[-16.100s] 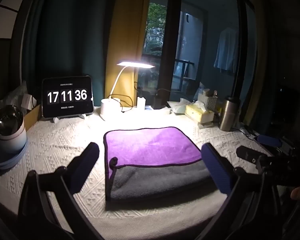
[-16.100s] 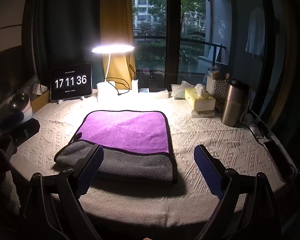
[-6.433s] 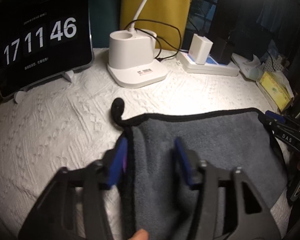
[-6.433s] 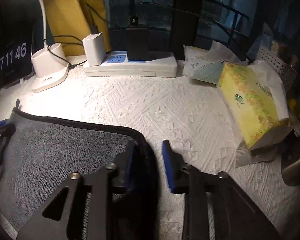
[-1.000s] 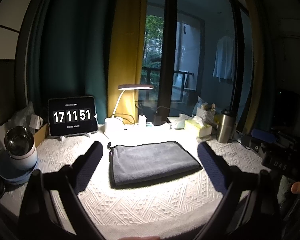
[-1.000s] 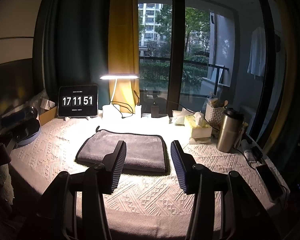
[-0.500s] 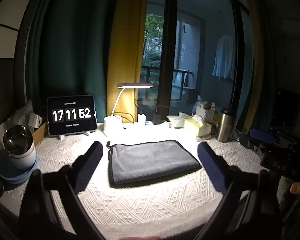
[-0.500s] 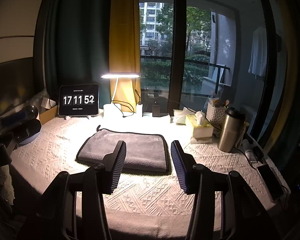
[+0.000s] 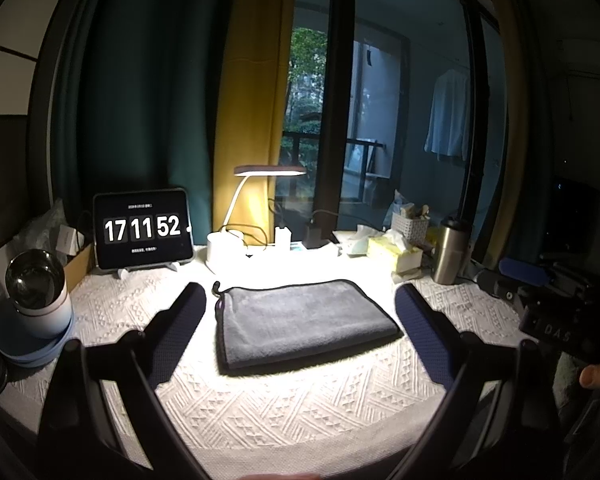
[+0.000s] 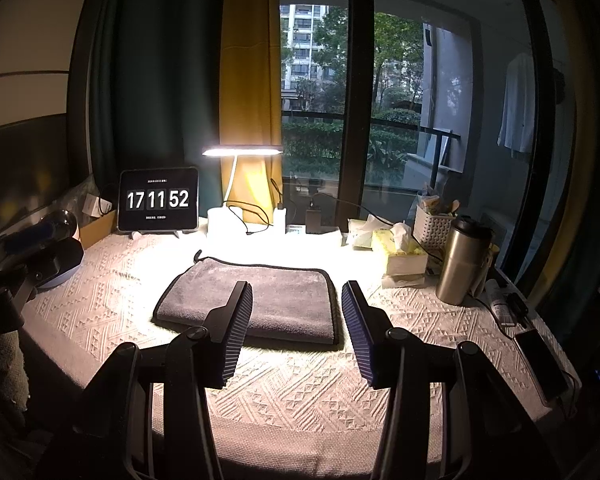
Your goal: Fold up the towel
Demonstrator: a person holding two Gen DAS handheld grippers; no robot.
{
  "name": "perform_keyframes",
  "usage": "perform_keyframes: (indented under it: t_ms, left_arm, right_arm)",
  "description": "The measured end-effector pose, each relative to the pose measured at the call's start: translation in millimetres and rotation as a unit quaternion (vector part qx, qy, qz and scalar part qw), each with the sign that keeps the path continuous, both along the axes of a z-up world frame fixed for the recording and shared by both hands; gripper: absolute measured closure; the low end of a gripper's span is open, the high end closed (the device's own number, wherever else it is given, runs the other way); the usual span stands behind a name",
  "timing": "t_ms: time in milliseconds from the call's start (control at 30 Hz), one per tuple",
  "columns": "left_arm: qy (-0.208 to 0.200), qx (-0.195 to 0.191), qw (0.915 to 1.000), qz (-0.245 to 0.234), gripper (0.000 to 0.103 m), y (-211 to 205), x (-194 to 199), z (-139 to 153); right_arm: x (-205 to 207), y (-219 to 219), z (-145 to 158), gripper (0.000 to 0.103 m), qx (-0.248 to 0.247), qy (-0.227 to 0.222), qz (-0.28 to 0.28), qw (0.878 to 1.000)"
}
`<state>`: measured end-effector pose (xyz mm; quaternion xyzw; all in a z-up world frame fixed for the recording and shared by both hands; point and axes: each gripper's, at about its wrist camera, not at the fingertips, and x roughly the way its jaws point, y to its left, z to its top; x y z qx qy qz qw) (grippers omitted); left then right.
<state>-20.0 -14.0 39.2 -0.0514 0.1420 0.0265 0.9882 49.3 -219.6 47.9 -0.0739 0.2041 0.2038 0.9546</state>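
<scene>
The towel (image 9: 306,322) lay folded into a flat grey rectangle with a dark bound edge, its hanging loop (image 9: 216,289) poking out at the far left corner, on the white patterned cloth covering the bench (image 9: 284,412). Nothing touched it. The left gripper (image 9: 300,312) was held above the near edge of the bench, short of the towel, its jaws spread wide apart so that the whole towel showed between the two blue-padded fingers (image 9: 180,334). The right gripper (image 10: 298,320) hung likewise near the towel's front edge, its jaws apart but noticeably narrower, holding nothing; in its view the towel (image 10: 256,300) lay partly behind the fingers (image 10: 236,332). Just beyond the towel stood a lit desk lamp (image 9: 236,216) on a white base, with a power strip (image 10: 300,229) to the right of it. Beyond the towel and to its left stood a tablet (image 9: 142,232) showing 17 11 52 in large digits. Well to the left of the towel a steel bowl (image 9: 34,284) sat on a white pot over a blue dish. To the right of the towel lay a yellow tissue box (image 10: 404,256), with a white basket (image 10: 434,228) behind it and a steel tumbler (image 10: 462,262) further right. A phone (image 10: 540,364) lay at the bench's right edge, far from the towel.
</scene>
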Motion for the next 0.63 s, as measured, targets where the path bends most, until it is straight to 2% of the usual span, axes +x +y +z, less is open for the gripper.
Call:
perform_keyframes:
  t_ms: [633]
  left_arm:
    - [-0.002,-0.004,0.9999,-0.011,0.007,-2.8,5.1,-1.3]
  right_arm:
    - [2.0,2.5,-1.1,0.054,0.001,0.002,0.002,1.0]
